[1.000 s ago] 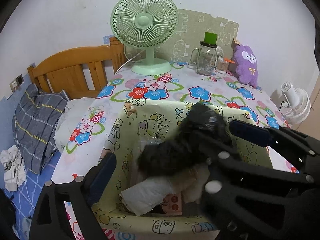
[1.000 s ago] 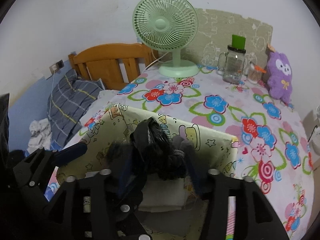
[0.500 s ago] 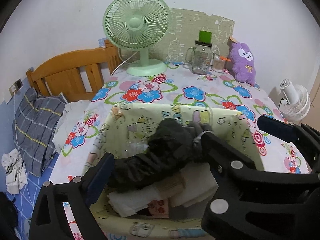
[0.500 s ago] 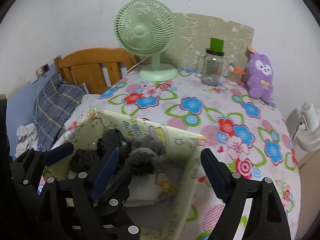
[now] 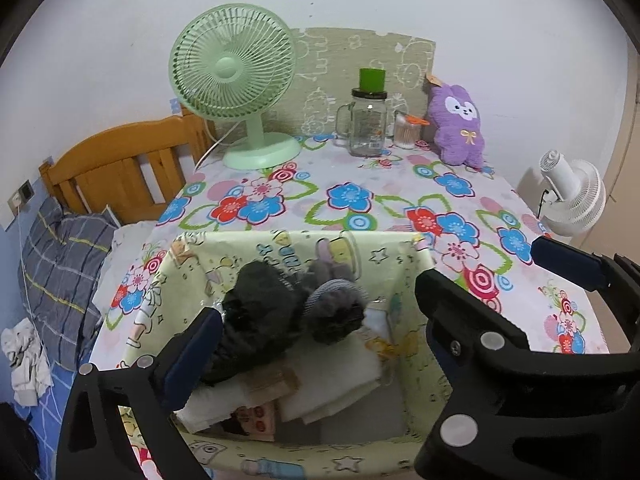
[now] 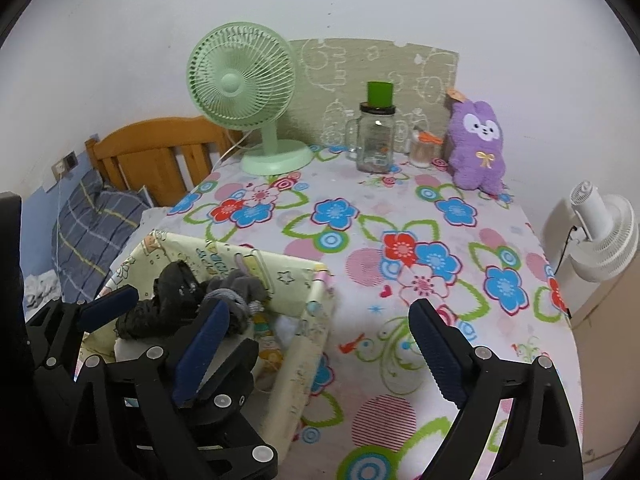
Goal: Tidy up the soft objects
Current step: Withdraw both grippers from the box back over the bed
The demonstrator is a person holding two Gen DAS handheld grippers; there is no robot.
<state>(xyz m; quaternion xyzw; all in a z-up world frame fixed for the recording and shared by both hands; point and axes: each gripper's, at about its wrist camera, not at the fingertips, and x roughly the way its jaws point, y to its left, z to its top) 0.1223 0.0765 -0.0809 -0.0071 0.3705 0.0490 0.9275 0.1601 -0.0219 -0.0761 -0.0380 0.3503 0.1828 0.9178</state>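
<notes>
Inside the storage box point(image 5: 224, 252), the dark soft bundle point(image 5: 260, 316) lies on folded white cloths, dropped there so it stays contained. Our left gripper point(image 5: 372, 292) and right gripper point(image 6: 316, 344) hold nothing, jaws opening wide beside the box, clear of the bundle.

Black left gripper point(image 5: 372, 292) – blue pads, silver screws
</notes>
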